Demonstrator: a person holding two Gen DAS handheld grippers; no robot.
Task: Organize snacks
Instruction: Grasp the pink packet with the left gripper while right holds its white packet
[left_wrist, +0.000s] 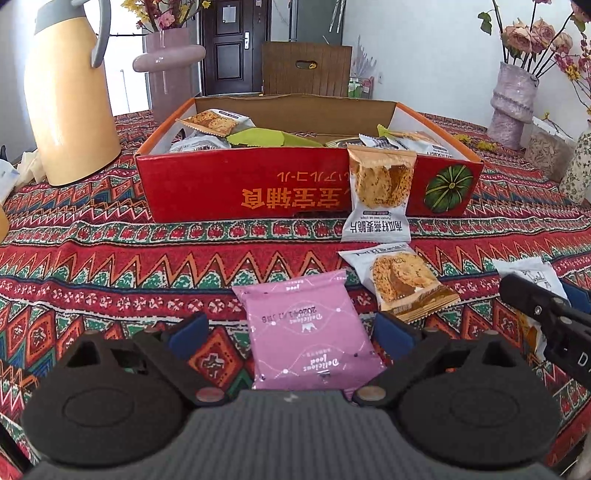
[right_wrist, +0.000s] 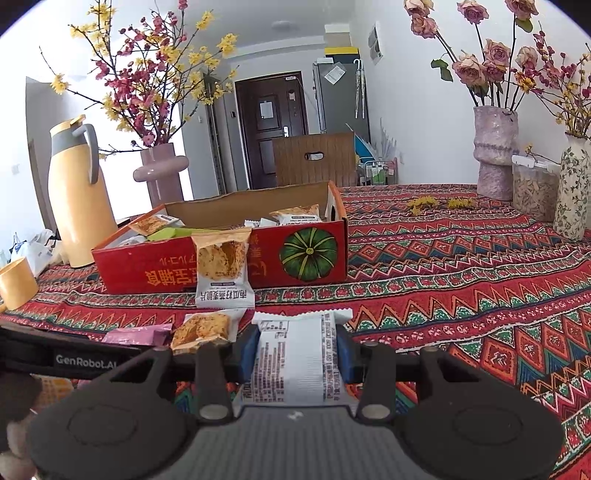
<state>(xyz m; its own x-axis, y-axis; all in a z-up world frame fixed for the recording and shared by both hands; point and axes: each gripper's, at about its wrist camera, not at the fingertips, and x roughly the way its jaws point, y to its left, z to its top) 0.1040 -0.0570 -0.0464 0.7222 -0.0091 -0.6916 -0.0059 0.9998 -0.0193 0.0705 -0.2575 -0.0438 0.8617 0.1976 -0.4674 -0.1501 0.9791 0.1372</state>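
Observation:
My left gripper (left_wrist: 290, 334) stands open over the patterned tablecloth. A pink snack packet (left_wrist: 306, 332) lies flat between its blue pads (left_wrist: 188, 332), and the left pad is clear of it. My right gripper (right_wrist: 297, 350) is shut on a white snack packet (right_wrist: 295, 354), held printed back up just above the cloth. An open red cardboard box (left_wrist: 221, 184) holding several packets stands behind. One cracker packet (left_wrist: 380, 192) leans upright against the box's front wall. Another cracker packet (left_wrist: 402, 280) lies flat beside the pink one.
A yellow thermos jug (left_wrist: 70, 103) and a purple vase (left_wrist: 170, 70) stand left of the box. A yellow cup (right_wrist: 16, 284) sits at the table's left edge. A textured vase (right_wrist: 495, 155), a lidded container (right_wrist: 533, 192) and a floral vase (right_wrist: 574, 188) stand far right.

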